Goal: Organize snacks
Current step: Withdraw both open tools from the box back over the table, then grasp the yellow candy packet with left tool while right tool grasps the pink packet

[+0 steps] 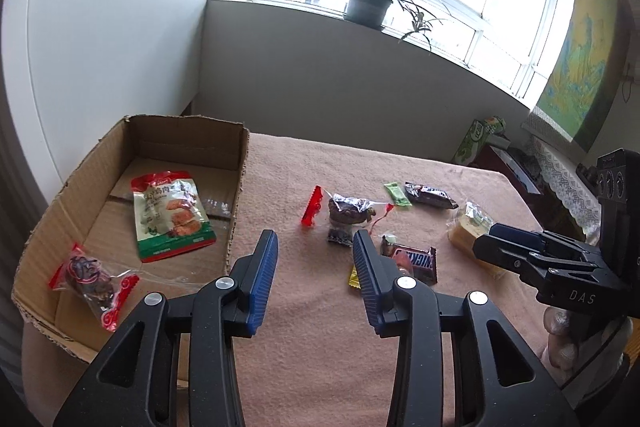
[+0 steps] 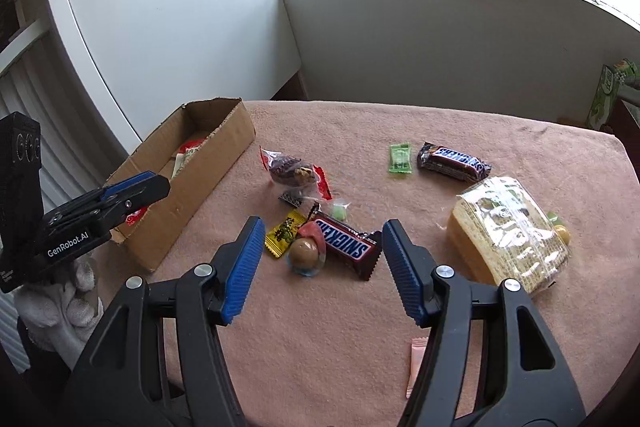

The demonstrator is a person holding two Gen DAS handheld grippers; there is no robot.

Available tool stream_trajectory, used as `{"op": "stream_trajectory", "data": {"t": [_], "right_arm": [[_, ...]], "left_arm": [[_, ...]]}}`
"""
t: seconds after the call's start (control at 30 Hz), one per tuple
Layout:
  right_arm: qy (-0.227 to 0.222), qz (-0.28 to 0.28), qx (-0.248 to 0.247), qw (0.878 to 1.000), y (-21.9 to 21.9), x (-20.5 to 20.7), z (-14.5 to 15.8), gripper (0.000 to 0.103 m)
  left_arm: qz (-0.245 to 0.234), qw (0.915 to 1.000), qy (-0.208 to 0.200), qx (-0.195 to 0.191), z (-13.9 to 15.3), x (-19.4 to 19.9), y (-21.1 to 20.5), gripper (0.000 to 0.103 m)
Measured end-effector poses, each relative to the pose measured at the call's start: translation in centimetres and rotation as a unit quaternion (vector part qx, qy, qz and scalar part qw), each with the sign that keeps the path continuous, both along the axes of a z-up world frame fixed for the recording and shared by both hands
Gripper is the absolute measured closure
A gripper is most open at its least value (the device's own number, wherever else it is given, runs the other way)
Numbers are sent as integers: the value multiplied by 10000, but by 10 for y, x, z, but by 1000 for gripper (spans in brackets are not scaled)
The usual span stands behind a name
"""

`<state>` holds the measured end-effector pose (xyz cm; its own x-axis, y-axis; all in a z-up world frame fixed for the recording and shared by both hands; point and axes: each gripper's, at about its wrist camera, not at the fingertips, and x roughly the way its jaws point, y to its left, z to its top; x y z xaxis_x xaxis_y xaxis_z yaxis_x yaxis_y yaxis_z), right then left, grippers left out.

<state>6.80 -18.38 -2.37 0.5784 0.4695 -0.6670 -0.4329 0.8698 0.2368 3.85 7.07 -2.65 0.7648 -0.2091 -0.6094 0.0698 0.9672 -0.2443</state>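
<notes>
Pink towel-covered table (image 2: 440, 123) under a bright window, with an open brown cardboard box (image 1: 240, 163) at its left edge. Inside the box, a green and red flat snack pouch (image 1: 170, 215) and a clear red-ended packet of dark dried fruit (image 1: 94, 281). Loose on the cloth beside the box: another clear red-ended packet (image 2: 294, 171), a small green sachet (image 2: 400, 157), two brown Snickers bars, one far (image 2: 454, 161) and one near (image 2: 346, 243), a yellow candy wrapper (image 2: 282, 233), a round brown sweet in clear wrap (image 2: 304, 253), a clear-wrapped block of yellow wafers (image 2: 508, 235) and a pink sachet (image 2: 416, 367) at the near edge. Left gripper (image 1: 316, 267) with black arms and blue pads, jaws parted and empty, hovering just right of the box. Right gripper (image 2: 324, 255) spread wider, empty, framing the near Snickers bar and round sweet without touching them.
</notes>
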Motion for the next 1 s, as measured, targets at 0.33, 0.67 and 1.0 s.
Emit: {"op": "stream_trajectory", "data": {"t": [0.33, 0.67, 1.0], "right_arm": [[364, -371, -296, 9982, -52, -23, -54, 40], [248, -362, -877, 9952, -52, -31, -70, 40], [158, -367, -1055, 9936, -52, -33, -73, 48]], "left_arm": [[-469, 9973, 541, 140, -31, 21, -39, 65], [-634, 9931, 931, 317, -56, 39, -59, 65], [-550, 9893, 1086, 810, -68, 55, -71, 65]]}}
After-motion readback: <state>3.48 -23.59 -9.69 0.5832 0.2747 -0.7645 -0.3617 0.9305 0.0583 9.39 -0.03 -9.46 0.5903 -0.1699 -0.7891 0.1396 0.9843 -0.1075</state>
